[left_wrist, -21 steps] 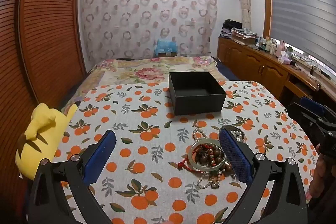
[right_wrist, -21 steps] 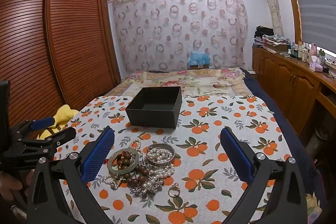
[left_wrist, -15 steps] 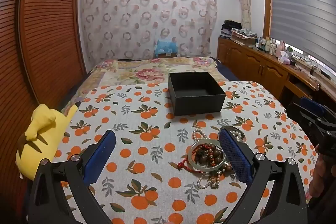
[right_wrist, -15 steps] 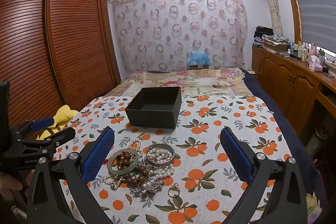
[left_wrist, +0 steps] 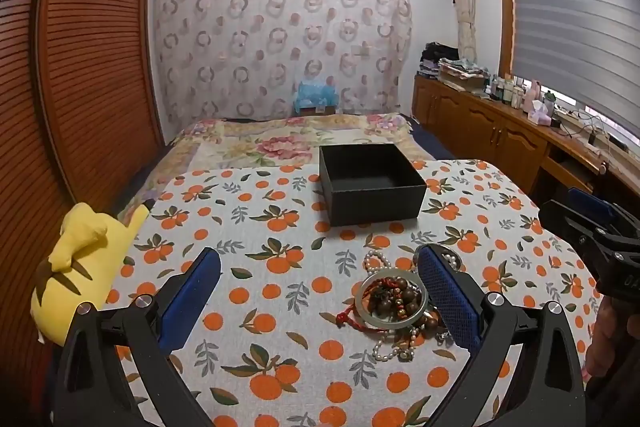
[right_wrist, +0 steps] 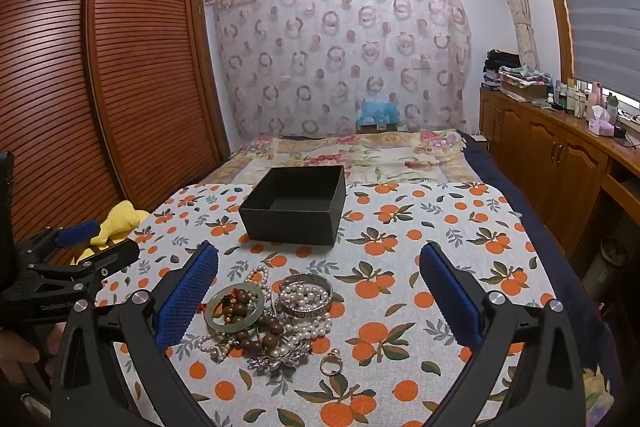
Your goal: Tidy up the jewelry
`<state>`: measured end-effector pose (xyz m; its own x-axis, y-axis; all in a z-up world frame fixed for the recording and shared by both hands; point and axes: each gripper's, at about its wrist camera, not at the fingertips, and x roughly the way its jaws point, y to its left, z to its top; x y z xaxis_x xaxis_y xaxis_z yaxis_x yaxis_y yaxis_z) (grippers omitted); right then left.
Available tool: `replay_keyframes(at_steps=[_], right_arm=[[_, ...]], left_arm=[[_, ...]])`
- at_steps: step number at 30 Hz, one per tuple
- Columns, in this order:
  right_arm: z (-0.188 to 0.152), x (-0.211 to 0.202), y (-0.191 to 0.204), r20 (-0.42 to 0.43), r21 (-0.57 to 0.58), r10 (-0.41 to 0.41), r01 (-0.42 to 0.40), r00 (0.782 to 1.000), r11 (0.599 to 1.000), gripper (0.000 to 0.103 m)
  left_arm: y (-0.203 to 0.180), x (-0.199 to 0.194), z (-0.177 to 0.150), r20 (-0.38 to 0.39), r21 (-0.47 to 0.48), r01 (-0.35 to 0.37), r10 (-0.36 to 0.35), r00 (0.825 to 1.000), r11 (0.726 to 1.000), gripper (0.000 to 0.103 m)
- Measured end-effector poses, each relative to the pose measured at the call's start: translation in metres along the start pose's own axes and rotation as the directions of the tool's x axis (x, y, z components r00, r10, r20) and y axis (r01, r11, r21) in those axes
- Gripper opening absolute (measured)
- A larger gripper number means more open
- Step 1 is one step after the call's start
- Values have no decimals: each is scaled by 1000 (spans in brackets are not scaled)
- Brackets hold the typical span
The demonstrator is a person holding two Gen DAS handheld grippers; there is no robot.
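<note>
A white tablecloth printed with oranges and green leaves covers the surface under both grippers. On it, beyond the fingertips of both, stands an open square black cardboard box, upright; its dark inside shows nothing.

The left gripper has its blue-padded fingers spread wide, nothing between the pads, above the cloth. Off its left finger, at the cloth's edge, lies a yellow plush toy. The right gripper is likewise spread wide and holds nothing; its blue-padded fingers hang above the cloth.

The heap of jewelry lies on the cloth nearer than the box. In the right wrist view it sits between the fingers, close to the left one; in the left wrist view it lies just beside the right finger, partly hidden behind it. In the heap, a pale green jade bangle rings dark brown wooden beads, touching a silver metal bangle filled with white pearls. A string of pearls trails nearer. A small gold ring lies apart at the near edge.
</note>
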<state>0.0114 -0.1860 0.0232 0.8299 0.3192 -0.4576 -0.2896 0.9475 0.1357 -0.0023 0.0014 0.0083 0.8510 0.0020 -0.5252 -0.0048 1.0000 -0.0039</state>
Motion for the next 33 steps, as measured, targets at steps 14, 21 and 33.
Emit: replay_keyframes(at_steps=[14, 21, 33], right_arm=[[0, 0, 0, 2, 1, 0, 0, 1000, 1000, 101], [0, 0, 0, 2, 1, 1, -1, 1000, 1000, 101], [0, 1, 1, 2, 1, 1, -1, 1000, 1000, 101]], left_arm=[[-4, -3, 0, 15, 6, 2, -2, 1000, 1000, 96], [-4, -3, -1, 15, 6, 1, -1, 1000, 1000, 96], [-4, -2, -1, 14, 6, 1, -1, 1000, 1000, 96]])
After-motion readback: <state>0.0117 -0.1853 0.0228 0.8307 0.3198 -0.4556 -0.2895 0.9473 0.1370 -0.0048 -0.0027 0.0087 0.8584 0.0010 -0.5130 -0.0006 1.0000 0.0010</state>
